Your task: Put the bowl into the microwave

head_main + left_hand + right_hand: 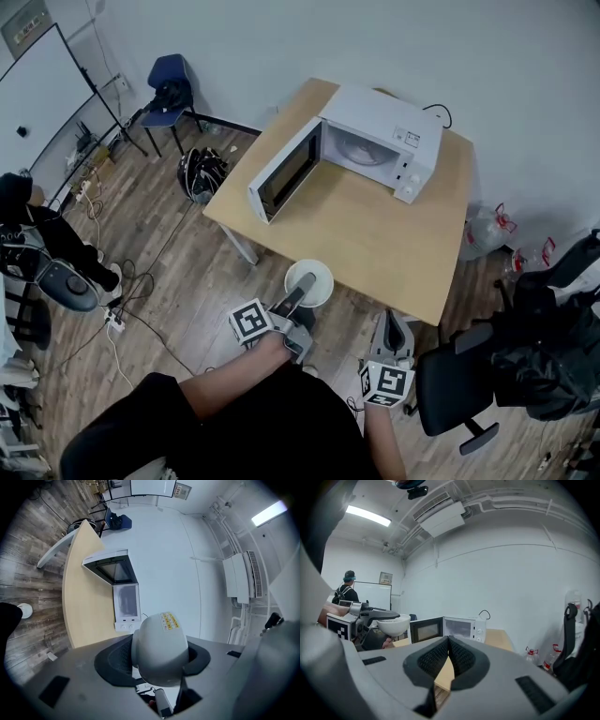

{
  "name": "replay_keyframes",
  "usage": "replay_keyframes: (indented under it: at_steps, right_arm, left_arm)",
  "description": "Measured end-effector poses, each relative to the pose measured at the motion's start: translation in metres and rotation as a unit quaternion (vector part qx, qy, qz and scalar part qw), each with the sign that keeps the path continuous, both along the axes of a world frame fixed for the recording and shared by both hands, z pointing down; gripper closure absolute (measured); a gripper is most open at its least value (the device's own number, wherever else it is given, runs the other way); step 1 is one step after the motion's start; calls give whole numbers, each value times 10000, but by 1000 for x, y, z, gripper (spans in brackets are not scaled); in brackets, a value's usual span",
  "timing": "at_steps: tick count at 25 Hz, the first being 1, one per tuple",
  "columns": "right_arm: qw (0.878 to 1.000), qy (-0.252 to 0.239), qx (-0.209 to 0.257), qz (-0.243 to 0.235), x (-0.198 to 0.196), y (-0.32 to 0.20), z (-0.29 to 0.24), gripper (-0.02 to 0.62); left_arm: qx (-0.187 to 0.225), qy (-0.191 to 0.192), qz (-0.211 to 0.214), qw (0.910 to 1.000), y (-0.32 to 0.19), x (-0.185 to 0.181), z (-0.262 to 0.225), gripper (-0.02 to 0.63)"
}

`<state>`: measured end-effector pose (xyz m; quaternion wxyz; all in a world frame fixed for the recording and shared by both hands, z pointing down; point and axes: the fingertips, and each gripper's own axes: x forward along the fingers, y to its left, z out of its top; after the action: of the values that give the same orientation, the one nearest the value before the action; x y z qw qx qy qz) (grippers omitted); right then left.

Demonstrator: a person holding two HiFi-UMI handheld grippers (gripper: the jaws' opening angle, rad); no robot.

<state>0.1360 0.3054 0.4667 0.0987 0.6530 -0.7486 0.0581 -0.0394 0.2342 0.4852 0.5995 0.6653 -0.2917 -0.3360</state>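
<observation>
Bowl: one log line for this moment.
left gripper: shut on bowl | right gripper: shut, empty | microwave: door open | bowl: outside

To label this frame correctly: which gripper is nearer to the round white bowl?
Left. The left gripper holds the round white bowl by its rim; the right gripper is apart, off to its right.
</observation>
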Motion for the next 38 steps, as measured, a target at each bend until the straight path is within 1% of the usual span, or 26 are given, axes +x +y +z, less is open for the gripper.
replay_keyframes:
  at_steps: [2,5,8,16,20,22,26,28,34,38]
  right_arm:
    - [10000,32,-65,-37,1,-19,2,535]
    - [9999,47,-124,-56,1,-51,2,535]
    - [9998,70,-186,-36,1,-87,1,535]
    - [9994,150,-273,115,-5,-178,-6,535]
    - [9990,232,-335,199,-14,-215,-7,535]
    - [9984,289,-394,287,-13,-232,-6,535]
    - [9969,364,-481,509,-14,-251,-7,535]
    - [9963,394,-535,544,-16,-257,-6,535]
    - [9955,411,-647,557,-13,-275,-1,535]
    - [9962,361,-636,462,-19,-287,0,534]
  left_arm:
    - [-82,31,-7,10000,-17,2,6,390]
    - [-177,-28,-5,9998,-48,3,13,390]
    - [-136,27,148,9998,-82,10,8,390]
    - [-240,61,546,9982,-167,22,10,390]
    - [-266,-99,717,9970,-206,16,20,390]
    - [-252,-104,804,9964,-227,17,23,390]
    - [-479,-293,1058,9928,-254,16,35,390]
    - [-517,-286,1114,9920,-266,17,38,390]
    - [-587,-213,1159,9913,-284,30,47,390]
    - [-684,-201,1074,9917,-299,37,57,390]
